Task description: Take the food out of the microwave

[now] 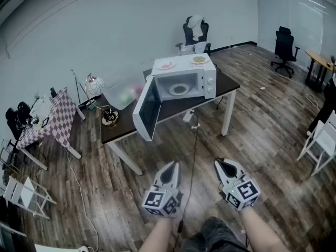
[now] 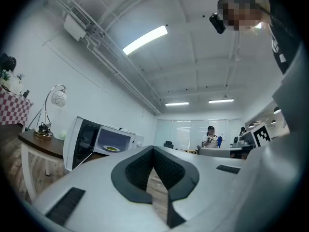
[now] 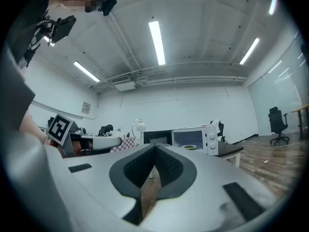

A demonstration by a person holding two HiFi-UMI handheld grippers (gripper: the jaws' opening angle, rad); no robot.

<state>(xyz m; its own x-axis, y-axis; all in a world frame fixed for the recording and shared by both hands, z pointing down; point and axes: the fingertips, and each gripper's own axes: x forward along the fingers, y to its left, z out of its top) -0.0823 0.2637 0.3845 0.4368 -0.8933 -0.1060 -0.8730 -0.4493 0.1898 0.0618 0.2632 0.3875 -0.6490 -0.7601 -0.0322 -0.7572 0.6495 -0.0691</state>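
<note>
You held both grippers low, side by side, pointing fwd. L gripper [image 1: 172,167] & R gripper [image 1: 221,165] each had jaws closed tip to tip (nothing between them). Forearms [image 1: 159,238] reached in from the bottom edge.

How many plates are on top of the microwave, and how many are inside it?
Round white plates on top of the boxy white microwave: 2
Round white plate inside it: 1
Total: 3
</note>
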